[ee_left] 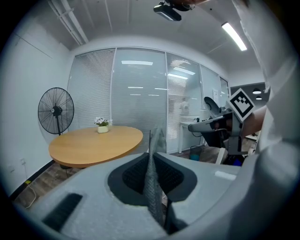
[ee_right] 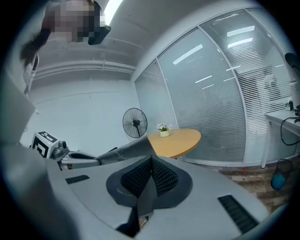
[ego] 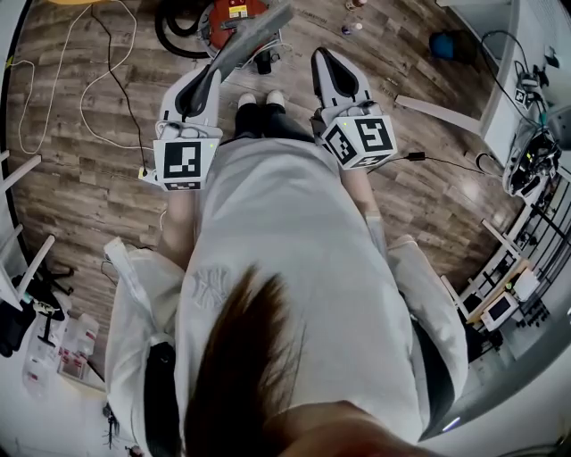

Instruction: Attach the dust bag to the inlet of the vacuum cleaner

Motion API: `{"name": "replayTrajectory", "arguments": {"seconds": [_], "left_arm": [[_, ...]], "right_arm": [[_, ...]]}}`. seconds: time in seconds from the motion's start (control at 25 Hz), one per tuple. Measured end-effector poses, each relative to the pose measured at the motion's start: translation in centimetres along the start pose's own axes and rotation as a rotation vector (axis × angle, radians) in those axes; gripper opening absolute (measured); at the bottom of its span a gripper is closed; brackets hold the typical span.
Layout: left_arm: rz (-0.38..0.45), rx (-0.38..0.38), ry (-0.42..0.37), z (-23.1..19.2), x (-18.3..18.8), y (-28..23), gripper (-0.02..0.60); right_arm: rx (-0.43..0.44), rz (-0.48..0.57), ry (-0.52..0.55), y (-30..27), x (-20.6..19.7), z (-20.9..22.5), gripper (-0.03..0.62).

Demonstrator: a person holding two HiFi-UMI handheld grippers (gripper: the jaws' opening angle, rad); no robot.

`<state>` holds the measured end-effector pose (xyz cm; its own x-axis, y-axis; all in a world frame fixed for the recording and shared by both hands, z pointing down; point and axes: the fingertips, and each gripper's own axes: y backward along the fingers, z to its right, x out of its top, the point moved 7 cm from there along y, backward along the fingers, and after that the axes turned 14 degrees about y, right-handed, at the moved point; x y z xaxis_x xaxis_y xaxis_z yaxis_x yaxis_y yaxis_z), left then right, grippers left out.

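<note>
The red vacuum cleaner [ego: 234, 16] with its black hose [ego: 174, 31] lies on the wooden floor ahead of the person's feet. My left gripper [ego: 212, 76] is shut on the grey dust bag [ego: 259, 31], which sticks out forward and to the right over the vacuum. In the left gripper view the bag [ee_left: 157, 138] stands edge-on, pinched between the shut jaws of the left gripper [ee_left: 151, 153]. My right gripper [ego: 323, 55] hangs beside it, a little to the right, shut with nothing in it. The right gripper view shows its closed jaws [ee_right: 151, 159] and the bag [ee_right: 131, 150] reaching in from the left.
White and black cables [ego: 98, 80] trail over the floor at left. A desk with equipment [ego: 526, 107] and a blue bin [ego: 446, 45] stand at right. Ahead are a round wooden table [ee_left: 93, 143], a standing fan [ee_left: 56, 112] and blinds-covered glass walls.
</note>
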<state>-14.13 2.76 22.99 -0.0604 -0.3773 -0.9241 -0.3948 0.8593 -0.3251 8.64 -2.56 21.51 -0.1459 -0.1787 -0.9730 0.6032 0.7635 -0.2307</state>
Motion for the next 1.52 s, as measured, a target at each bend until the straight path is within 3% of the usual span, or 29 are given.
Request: {"name": "replayTrajectory", "arguments": {"seconds": [0.2, 0.24, 0.36, 0.56, 0.72, 1.08, 1.24, 1.52], "left_arm": [[-0.065, -0.052, -0.075, 1.0, -0.4, -0.7, 0.038], [-0.084, -0.068, -0.097, 1.4, -0.6, -1.0, 0.038], [-0.154, -0.124, -0.154, 2.4, -1.9, -1.8, 0.038], [-0.258, -0.220, -0.222, 3.7, -4.4, -3.0, 0.038], [-0.331, -0.289, -0.249, 4.9, -6.7, -3.9, 0.038], [-0.474, -0.413, -0.337, 6.8, -13.2, -6.1, 0.038], [-0.518, -0.442, -0.337, 7.0, -16.5, -7.0, 0.038], [-0.547, -0.481, -0.339, 6.2, -20.8, -10.3, 0.038]], "right_arm": [[0.077, 0.018, 0.072, 0.0, 0.2, -0.2, 0.016], [0.103, 0.013, 0.097, 0.0, 0.2, -0.3, 0.062], [0.181, -0.010, 0.205, -0.1, 0.0, -0.7, 0.117], [0.334, -0.110, 0.449, -0.5, -1.3, -1.3, 0.173], [0.449, -0.208, 0.541, -0.5, -3.1, -1.6, 0.193], [0.732, -0.439, 0.732, -1.9, -11.0, -3.4, 0.198], [0.880, -0.558, 0.806, -2.5, -15.4, -4.4, 0.196], [0.929, -0.671, 0.882, -4.3, -21.5, -3.9, 0.130]]}}
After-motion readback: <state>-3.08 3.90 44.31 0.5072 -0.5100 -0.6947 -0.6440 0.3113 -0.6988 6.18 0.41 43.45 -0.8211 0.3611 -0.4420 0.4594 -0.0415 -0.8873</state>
